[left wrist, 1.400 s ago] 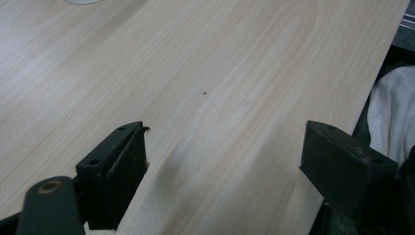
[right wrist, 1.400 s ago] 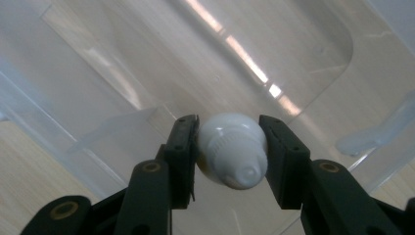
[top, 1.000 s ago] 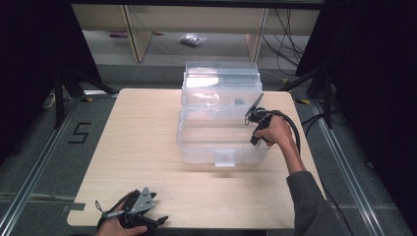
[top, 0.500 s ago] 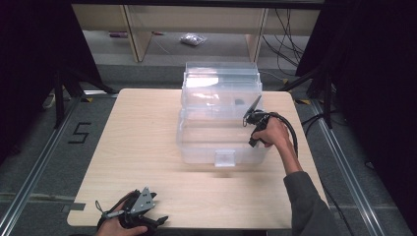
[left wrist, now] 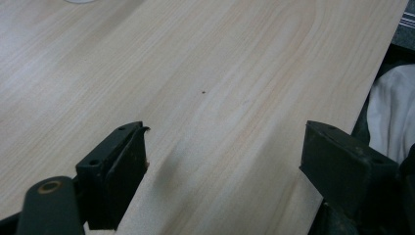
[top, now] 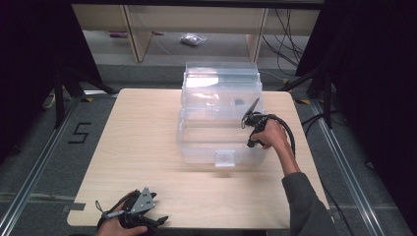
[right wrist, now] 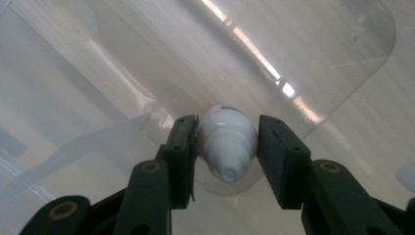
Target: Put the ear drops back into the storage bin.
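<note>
Two clear plastic bins (top: 219, 118) on a light wooden table (top: 142, 147), one stacked on the other, just in front of the right gripper (right wrist: 227, 147). Inside, under those jaws, see-through walls and bare floor. Right gripper's jaws squeezed tight on a small white bottle (right wrist: 228, 142), one black pad on each side, nozzle end pointing back at the camera. From above, right gripper (top: 252, 120) up at the bins' right wall, near the table's right edge. Left gripper (left wrist: 222, 161) low over bare wood, jaws wide apart, nothing between them. From above, left gripper (top: 140, 214) at the table's near edge, well apart from bins and bottle. Lots of free wood between the two grippers. White cloth (left wrist: 389, 112) past the table edge beside the left gripper's right jaw.
</note>
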Available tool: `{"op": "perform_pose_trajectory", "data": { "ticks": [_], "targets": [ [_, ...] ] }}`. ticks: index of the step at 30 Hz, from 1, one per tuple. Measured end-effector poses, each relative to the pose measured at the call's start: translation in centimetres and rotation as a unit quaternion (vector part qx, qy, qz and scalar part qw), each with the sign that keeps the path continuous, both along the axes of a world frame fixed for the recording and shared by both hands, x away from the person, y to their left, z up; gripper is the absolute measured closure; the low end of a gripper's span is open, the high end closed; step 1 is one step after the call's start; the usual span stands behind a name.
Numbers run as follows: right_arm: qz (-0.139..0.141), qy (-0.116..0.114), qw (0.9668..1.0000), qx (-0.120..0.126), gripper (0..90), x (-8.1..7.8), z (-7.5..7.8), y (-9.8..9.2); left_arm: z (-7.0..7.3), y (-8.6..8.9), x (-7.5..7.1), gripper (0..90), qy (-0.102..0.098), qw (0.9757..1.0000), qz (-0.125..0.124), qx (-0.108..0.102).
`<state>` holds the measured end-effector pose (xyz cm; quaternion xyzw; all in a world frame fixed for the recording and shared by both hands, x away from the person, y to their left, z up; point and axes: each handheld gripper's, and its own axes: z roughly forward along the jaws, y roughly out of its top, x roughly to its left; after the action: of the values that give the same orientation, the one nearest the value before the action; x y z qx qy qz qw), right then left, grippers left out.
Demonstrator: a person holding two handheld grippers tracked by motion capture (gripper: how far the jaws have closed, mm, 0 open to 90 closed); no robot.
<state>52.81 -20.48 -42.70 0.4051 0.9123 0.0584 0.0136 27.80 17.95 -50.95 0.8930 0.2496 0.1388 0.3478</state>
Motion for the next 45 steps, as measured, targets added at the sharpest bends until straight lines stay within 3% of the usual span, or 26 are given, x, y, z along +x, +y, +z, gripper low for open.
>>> {"op": "perform_pose_trajectory", "data": {
  "ticks": [4,8,13,14,16,17,21,31,45],
  "targets": [
    [-0.010,0.000,0.9999,-0.005,59.4,-0.1,0.1,0.1,0.0,0.0,-0.1,16.8,-0.003,1.0000,0.001,-0.003],
    [-0.011,-0.001,0.9999,-0.002,47.3,0.0,0.2,-0.2,0.0,0.0,-0.1,16.8,-0.002,1.0000,0.001,-0.003],
    [-0.023,-0.026,0.9994,0.007,36.3,-0.2,1.1,-0.2,0.0,0.0,0.0,16.8,-0.007,1.0000,-0.004,0.001],
    [-0.013,-0.035,0.9992,0.012,35.3,-0.1,1.3,-0.4,0.0,0.0,0.0,16.8,-0.007,1.0000,-0.004,0.000],
    [-0.024,-0.035,0.9989,0.018,35.2,-0.4,1.7,-0.3,-0.1,0.0,-0.1,16.8,-0.001,1.0000,0.003,-0.003],
    [-0.008,-0.046,0.9987,0.020,34.8,-0.3,1.7,-0.5,0.0,0.0,0.0,16.8,-0.003,1.0000,0.000,-0.002],
    [-0.015,-0.054,0.9979,0.032,32.2,-0.8,2.4,-0.4,0.0,0.0,-0.1,16.8,-0.002,1.0000,0.001,-0.003],
    [-0.003,-0.084,0.9950,0.052,27.5,-2.2,4.0,-0.6,0.0,0.0,-0.1,16.8,-0.003,1.0000,0.002,-0.003],
    [-0.012,-0.104,0.9918,0.074,25.2,-3.7,4.7,-0.8,0.0,0.0,-0.1,16.8,-0.003,1.0000,0.002,-0.003]
  ]
}}
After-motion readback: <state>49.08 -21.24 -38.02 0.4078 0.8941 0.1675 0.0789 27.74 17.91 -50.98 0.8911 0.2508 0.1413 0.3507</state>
